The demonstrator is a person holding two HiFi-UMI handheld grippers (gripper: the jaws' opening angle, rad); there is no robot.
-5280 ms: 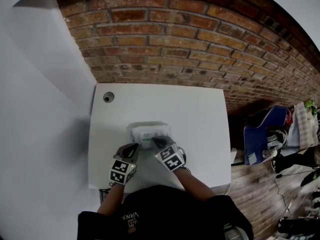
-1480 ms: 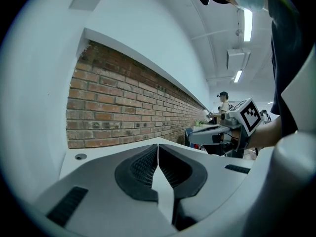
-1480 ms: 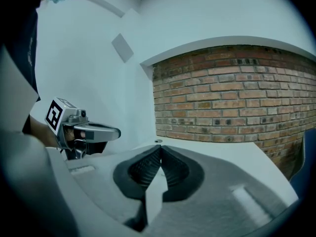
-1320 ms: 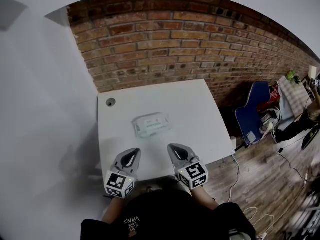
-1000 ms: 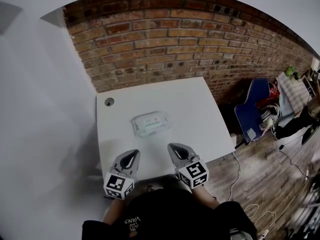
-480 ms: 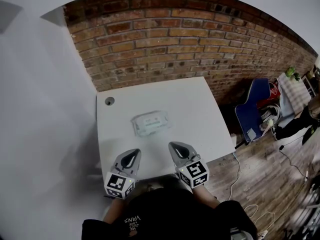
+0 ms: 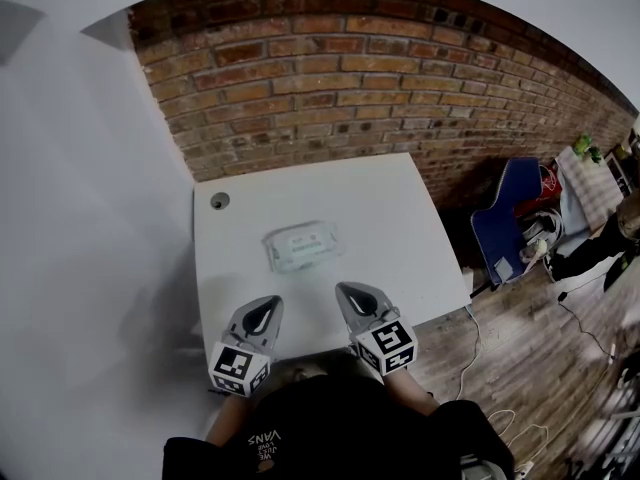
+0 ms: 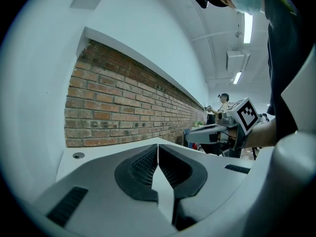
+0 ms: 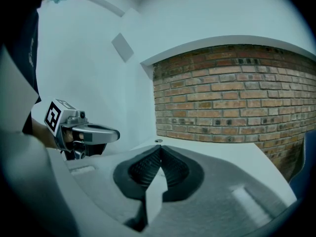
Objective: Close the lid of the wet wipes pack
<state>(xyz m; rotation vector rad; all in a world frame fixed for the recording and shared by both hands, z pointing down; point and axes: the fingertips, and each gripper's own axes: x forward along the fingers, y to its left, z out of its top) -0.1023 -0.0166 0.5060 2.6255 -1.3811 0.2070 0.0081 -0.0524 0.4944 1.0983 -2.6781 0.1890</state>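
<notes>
The white wet wipes pack (image 7: 301, 245) lies flat in the middle of the white table (image 7: 400, 228) in the head view, its lid down. My left gripper (image 7: 263, 306) hovers over the table's near edge, well short of the pack, jaws shut on nothing. My right gripper (image 7: 352, 294) is held beside it at the same height, also shut and empty. In the left gripper view the jaws (image 8: 158, 147) meet at the tips, and the right gripper (image 8: 217, 127) shows to the side. The right gripper view shows its shut jaws (image 9: 160, 149) and the left gripper (image 9: 86, 132). Neither gripper view shows the pack.
A round cable hole (image 7: 218, 200) sits at the table's far left corner. A brick wall (image 7: 350, 78) runs behind the table. A blue chair (image 7: 510, 223) with clutter stands on the wooden floor to the right. A white wall lies to the left.
5.3 s ago both grippers were at the pack; since then they have drawn back to the near edge. Over the last second they have hardly moved.
</notes>
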